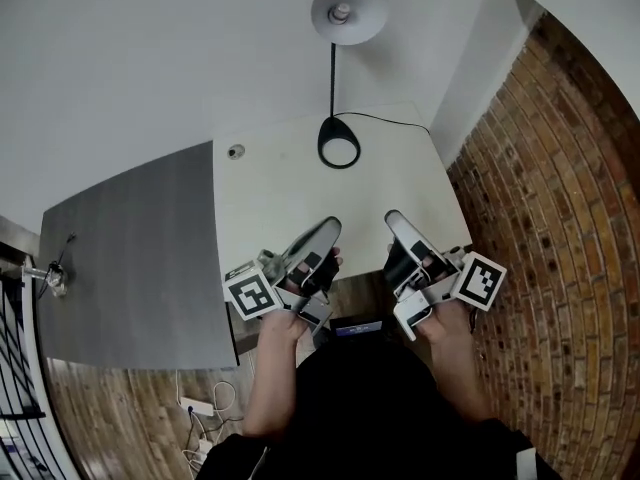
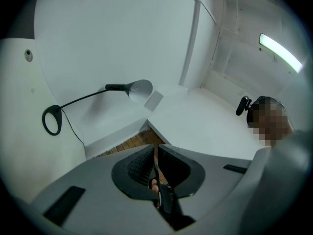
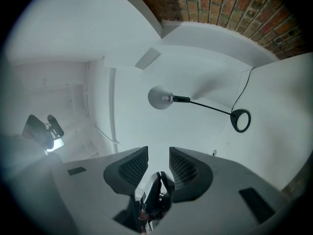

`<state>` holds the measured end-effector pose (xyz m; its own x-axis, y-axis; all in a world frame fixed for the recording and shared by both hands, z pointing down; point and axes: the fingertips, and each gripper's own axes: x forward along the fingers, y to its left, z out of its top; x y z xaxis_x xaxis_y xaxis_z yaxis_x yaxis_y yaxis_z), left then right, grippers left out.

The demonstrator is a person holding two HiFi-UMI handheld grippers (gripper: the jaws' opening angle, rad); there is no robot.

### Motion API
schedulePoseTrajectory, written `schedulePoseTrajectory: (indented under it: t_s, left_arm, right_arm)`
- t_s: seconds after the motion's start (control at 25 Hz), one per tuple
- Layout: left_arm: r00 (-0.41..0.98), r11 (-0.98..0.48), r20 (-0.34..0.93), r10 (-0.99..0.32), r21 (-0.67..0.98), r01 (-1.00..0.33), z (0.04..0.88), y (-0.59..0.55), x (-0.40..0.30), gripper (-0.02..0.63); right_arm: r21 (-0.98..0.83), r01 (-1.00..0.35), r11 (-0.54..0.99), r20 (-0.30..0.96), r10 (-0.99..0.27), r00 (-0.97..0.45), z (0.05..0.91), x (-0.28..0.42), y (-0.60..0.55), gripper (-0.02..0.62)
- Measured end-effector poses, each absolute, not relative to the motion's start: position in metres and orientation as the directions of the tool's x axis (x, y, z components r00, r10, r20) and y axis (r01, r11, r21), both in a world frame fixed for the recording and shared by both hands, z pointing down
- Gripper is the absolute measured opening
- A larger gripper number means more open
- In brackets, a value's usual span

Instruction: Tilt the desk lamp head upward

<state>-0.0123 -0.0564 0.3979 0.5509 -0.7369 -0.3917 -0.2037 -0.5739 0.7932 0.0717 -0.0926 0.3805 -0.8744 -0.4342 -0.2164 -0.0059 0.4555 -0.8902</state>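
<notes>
Two grippers hover low in the frame: your left gripper (image 1: 322,233) has its jaws closed on nothing, your right gripper (image 1: 397,220) slightly parted, empty. The desk lamp (image 1: 349,8) stands top centre on the white desk (image 1: 290,183), well apart from both.

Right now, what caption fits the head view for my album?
Left tongs shut and right tongs open hover at the edge of the white desk, apart from the desk lamp.

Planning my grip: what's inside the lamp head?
A small bulb sits at the centre of the lamp head, inside its open shade. Anything behind the bulb is covered by it.
</notes>
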Motion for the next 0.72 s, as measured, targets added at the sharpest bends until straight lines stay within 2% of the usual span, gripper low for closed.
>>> schedulePoseTrajectory:
  t_s: [0.32,0.72]
  left_arm:
    - [0.599,-0.587,-0.376,-0.707,0.785,-0.198,0.386,-0.064,0.029,0.014]
    - [0.620,-0.578,-0.339,-0.708,0.782,-0.232,0.385,-0.067,0.070,0.014]
  right_arm:
    - [-0.895,0.013,0.445,-0.245,-0.468,-0.849,0.379,0.110,-0.102,0.141]
    - [-0.893,0.073,0.443,-0.294,-0.453,-0.842,0.382,0.143,-0.104,0.141]
